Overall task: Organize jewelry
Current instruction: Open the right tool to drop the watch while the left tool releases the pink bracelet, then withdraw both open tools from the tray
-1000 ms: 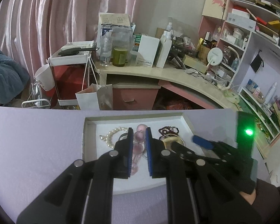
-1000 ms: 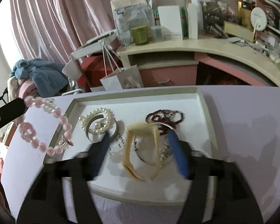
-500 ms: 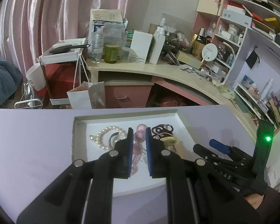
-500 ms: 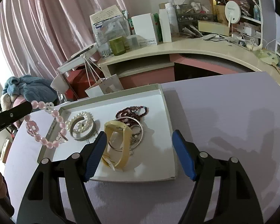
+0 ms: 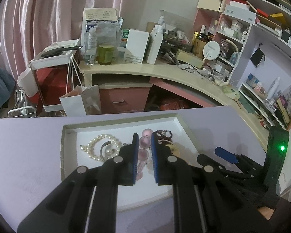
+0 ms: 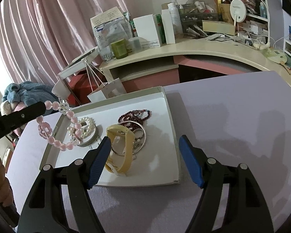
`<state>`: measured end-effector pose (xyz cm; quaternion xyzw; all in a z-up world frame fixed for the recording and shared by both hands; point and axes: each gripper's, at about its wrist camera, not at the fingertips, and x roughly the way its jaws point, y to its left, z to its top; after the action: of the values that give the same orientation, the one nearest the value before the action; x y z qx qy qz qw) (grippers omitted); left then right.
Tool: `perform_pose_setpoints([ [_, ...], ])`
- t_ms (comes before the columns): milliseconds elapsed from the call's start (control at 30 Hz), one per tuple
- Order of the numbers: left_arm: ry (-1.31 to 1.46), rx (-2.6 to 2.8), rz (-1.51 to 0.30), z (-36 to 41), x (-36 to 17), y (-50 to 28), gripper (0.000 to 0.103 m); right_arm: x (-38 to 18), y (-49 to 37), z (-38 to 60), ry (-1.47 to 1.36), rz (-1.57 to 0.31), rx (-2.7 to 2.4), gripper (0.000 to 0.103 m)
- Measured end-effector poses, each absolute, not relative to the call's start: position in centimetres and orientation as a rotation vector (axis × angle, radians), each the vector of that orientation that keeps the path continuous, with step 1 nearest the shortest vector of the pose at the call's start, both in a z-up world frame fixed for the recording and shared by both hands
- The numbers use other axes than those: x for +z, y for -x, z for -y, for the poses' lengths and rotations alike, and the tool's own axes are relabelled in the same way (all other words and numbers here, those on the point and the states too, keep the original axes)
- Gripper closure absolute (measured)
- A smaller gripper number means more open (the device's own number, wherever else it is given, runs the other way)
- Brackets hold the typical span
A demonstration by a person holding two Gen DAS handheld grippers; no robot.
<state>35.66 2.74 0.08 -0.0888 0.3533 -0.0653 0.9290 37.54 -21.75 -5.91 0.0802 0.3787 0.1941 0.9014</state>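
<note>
So at this point the left gripper (image 5: 143, 141) was clamped on the pink bead bracelet (image 6: 54, 128), dangling it above the left edge of the white tray (image 6: 172, 136). Looked like the carry step: one piece lifted out, not set down anywhere yet. The right gripper (image 6: 143, 151) hovered with its jaws wide apart and nothing between them, low over the tray's near edge.

Next move, I'd guess, called for a bare spot on the purple tabletop (image 6: 232, 116) and a gentle release so the loop lay flat. Left in the tray: a pearl bracelet (image 6: 83, 128), a yellow watch band (image 6: 124, 149) lying over a silver bangle (image 6: 143, 136), and dark red beads (image 6: 133, 116) touching that bangle. That pile was the awkward bit, since pulling one piece could drag another.
</note>
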Motion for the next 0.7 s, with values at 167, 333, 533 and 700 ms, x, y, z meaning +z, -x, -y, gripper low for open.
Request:
perform_pose_setpoints([
  [167, 0.192, -0.096, -0.699, -3.3, 0.1, -35.3, 0.055, -5.9, -37.4, 21.9, -0.165, -0.782, 0.396, 0.029],
  [333, 0.256, -0.033, -0.628, -5.6, 1.4, -34.3, 0.042, -5.4, -37.3, 21.8, -0.152, -0.757, 0.381, 0.028],
  [533, 0.269, 0.034, -0.578, -7.1, 2.5, -33.2, 0.029, -4.5, -37.0, 21.5, -0.139, -0.715, 0.376, 0.017],
  [700, 0.262, 0.083, -0.536, -7.4, 3.0, -31.2, 0.014, -2.9, -35.6, 21.8, -0.137, -0.627, 0.34, 0.005],
])
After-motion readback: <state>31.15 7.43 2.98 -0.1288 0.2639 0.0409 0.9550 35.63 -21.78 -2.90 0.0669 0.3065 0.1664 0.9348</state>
